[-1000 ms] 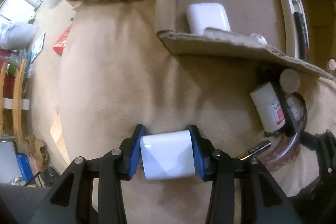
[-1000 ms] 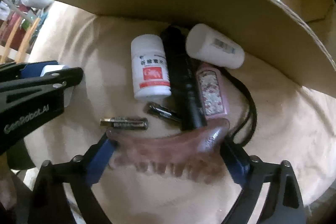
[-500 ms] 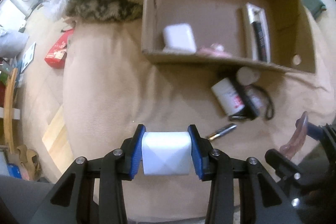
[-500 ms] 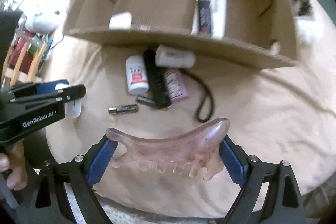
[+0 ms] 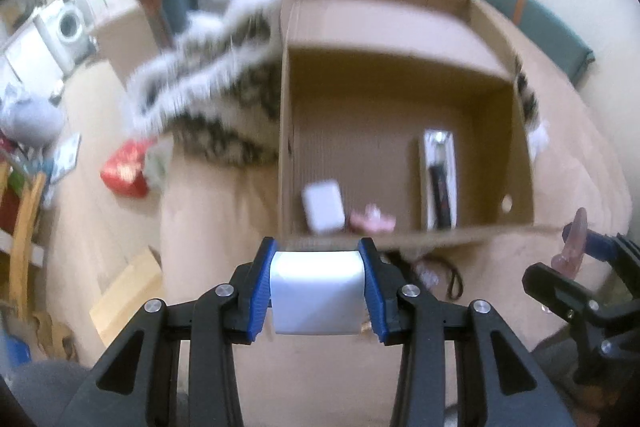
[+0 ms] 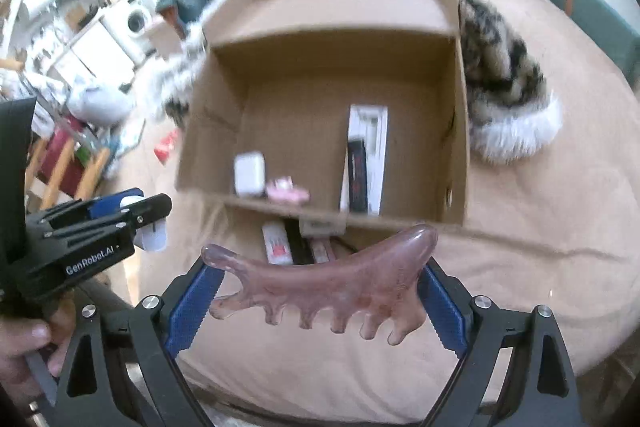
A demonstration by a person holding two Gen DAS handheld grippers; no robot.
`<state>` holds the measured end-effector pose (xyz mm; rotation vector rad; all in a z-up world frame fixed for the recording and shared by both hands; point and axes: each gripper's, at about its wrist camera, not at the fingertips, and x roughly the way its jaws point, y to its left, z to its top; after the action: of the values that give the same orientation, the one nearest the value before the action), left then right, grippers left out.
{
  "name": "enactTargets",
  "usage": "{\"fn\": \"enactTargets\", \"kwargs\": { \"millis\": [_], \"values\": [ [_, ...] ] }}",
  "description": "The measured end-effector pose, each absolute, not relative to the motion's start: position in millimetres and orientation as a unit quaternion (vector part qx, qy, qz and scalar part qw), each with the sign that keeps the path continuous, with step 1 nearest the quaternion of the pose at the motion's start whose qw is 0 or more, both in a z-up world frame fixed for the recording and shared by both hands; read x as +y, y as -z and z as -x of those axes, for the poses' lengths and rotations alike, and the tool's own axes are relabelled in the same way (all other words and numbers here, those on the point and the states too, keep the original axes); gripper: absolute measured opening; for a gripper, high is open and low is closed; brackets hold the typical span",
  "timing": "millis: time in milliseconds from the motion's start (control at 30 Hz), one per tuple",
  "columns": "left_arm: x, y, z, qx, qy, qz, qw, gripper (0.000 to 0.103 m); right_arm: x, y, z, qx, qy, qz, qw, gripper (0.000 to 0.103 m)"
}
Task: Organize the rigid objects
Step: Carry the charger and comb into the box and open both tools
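Observation:
My left gripper (image 5: 317,293) is shut on a white rounded box (image 5: 317,297), held in the air in front of the cardboard box's near wall (image 5: 460,233). My right gripper (image 6: 316,291) is shut on a pink translucent comb-shaped scraper (image 6: 328,283), raised just before the cardboard box (image 6: 460,131). Inside the box lie a white case (image 6: 249,173), a small pink item (image 6: 286,189) and a long white pack with a black insert (image 6: 364,163). A white bottle (image 6: 275,243) and dark items lie on the beige bed in front of the box, partly hidden.
A furry patterned blanket (image 6: 504,83) lies right of the box and also shows left of it in the left wrist view (image 5: 208,99). A red packet (image 5: 124,173) lies at the bed's left edge. Room clutter and a washing machine (image 5: 70,25) stand far left.
Both grippers have risen and pulled back from the bed with their objects, so the open box interior now shows from above. The loose items in front of the box look smaller.

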<state>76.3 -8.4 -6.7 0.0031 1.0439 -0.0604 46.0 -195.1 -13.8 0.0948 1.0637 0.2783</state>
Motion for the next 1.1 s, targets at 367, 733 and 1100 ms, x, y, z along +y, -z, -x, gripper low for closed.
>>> {"fn": "enactTargets", "kwargs": {
  "millis": [367,733,1100],
  "values": [
    [-20.9,-21.7,-117.0,0.441,0.026,-0.023,0.897,0.037,-201.0,-20.8,-99.1,0.457,-0.126,-0.046,0.879,0.099],
    [-46.9,21.8,-158.0,0.446,0.051,-0.070,0.891,0.037,-207.3,23.3,-168.1,0.482,-0.128,-0.085,0.863,0.099],
    [-45.6,74.7,-177.3,0.486,0.059,-0.057,0.870,0.037,-200.8,81.3,-184.9,0.552,-0.138,-0.100,0.816,0.099]
  ]
}}
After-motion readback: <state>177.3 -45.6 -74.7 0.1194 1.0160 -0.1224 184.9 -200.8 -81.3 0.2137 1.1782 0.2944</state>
